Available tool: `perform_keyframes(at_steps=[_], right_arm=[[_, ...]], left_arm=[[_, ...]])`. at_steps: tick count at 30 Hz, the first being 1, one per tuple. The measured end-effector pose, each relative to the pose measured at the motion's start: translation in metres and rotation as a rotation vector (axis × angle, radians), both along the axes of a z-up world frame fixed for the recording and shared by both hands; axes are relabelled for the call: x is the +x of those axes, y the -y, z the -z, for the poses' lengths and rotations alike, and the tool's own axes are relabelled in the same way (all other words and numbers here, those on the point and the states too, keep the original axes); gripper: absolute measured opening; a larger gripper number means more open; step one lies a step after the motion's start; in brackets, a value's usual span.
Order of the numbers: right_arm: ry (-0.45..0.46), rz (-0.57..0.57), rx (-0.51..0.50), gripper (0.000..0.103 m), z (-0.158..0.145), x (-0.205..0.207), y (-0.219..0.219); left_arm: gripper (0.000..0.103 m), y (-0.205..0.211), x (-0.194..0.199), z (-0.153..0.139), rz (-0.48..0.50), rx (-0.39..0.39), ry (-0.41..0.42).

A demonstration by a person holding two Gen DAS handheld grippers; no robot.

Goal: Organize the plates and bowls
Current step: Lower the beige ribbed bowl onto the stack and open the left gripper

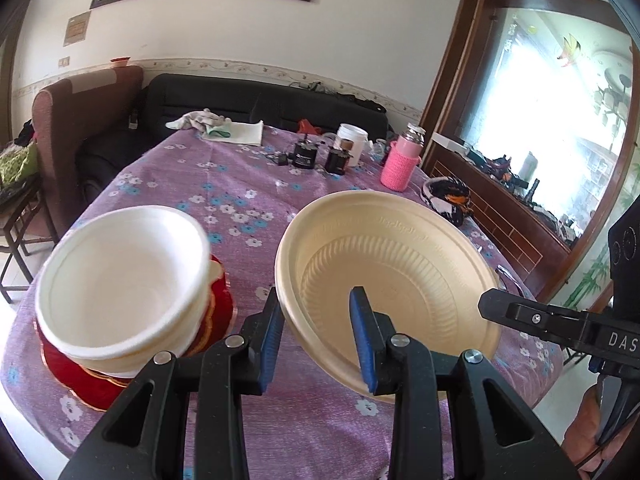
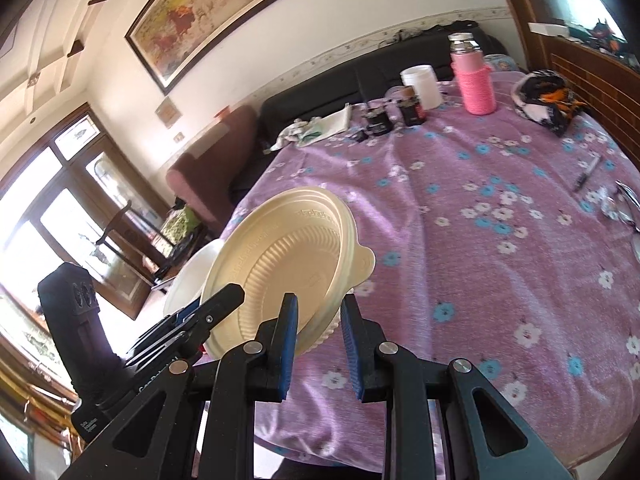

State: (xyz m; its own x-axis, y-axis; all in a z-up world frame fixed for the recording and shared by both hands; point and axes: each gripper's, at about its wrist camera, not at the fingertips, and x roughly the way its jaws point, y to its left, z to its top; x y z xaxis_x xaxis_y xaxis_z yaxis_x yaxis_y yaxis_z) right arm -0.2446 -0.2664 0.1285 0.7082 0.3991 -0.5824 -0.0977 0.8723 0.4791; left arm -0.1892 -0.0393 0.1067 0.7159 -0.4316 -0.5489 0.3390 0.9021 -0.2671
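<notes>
Our left claw (image 1: pixel 316 340) and right claw (image 2: pixel 318 344) each straddle the tilted cream plate's (image 1: pixel 384 276) rim, raised over the worktop (image 1: pixel 240 200) (whether either pinches, we cannot tell); white bowls (image 1: pixel 120 280) sit stacked on a red plate (image 1: pixel 92 380).

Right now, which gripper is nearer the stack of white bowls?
Left. The left gripper sits just right of the white bowls; the right gripper is farther right, beyond the cream bowl.
</notes>
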Motion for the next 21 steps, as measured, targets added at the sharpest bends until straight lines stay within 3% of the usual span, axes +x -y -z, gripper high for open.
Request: perform_keyframes(at_steps=[12,21], right_arm=[[-0.022,-0.139,0.023,0.024,-0.027,0.044,-0.072],[-0.084,-0.21,0.014,0.024,-0.024,0.082,-0.133]], left_arm=[[0.031,-0.082,0.006,-0.029,-0.146,-0.034,0.032],[0.031,-0.14,0.023,-0.03,-0.264,-0.069,0.024]])
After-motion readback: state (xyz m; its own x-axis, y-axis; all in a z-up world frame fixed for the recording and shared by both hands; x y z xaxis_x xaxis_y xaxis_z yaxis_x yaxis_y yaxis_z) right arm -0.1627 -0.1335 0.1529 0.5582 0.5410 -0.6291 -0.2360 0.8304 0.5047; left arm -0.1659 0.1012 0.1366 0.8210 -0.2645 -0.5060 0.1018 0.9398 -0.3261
